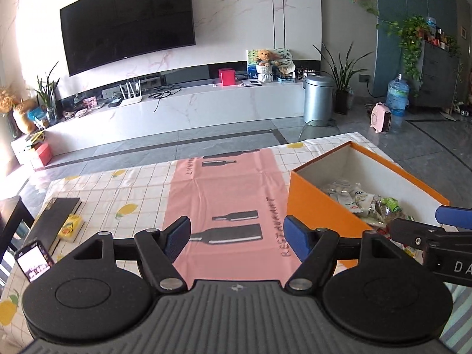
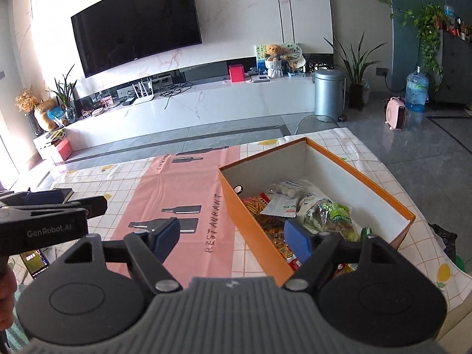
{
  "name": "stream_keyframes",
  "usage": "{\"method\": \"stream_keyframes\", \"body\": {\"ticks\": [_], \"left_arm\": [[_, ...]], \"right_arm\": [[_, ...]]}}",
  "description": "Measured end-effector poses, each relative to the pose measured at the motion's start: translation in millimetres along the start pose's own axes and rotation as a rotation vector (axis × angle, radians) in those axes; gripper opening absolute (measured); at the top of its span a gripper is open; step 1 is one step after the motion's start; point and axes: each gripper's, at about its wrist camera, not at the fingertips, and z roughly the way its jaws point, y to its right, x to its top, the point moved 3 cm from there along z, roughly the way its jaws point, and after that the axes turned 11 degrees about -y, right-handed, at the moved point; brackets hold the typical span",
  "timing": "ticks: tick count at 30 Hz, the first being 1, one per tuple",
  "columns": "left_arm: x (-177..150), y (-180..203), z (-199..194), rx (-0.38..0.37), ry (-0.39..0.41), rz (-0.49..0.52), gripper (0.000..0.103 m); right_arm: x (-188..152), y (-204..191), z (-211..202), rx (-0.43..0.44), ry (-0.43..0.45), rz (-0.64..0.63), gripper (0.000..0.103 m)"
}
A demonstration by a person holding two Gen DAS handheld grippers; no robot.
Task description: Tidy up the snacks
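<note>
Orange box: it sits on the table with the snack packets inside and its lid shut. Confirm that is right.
Wrong on the lid. The orange box stands open, with no lid on it, and the snack packets lie uncovered inside, as the right wrist view shows. It does sit on the table.

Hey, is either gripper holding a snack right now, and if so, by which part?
Nothing is held. The left gripper and right gripper both stand open and empty; the snacks lie in the orange box.
</note>
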Motion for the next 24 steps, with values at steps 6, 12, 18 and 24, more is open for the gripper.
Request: {"method": "stream_keyframes", "body": {"ticks": [6, 12, 18, 24], "left_arm": [[-27.7, -10.2, 4.8, -0.005, -0.050, -0.013, 0.085], [-45.9, -15.2, 7.6, 0.013, -0.067, -0.012, 0.086], [-51.1, -17.3, 11.5, 0.006, -0.070, -0.020, 0.086], [-53.0, -19.1, 13.8, 0.004, -0.078, -0.020, 0.086]], "right_arm": [[-23.8, -9.8, 5.0, -0.016, 0.032, -0.006, 0.078], [-44.8, -14.5, 15.2, -0.053, 0.045, -0.010, 0.078], [-52.2, -16.8, 22.8, -0.053, 0.029, -0.015, 0.078], [-52.2, -16.8, 24.6, -0.063, 0.034, -0.018, 0.078]]}}
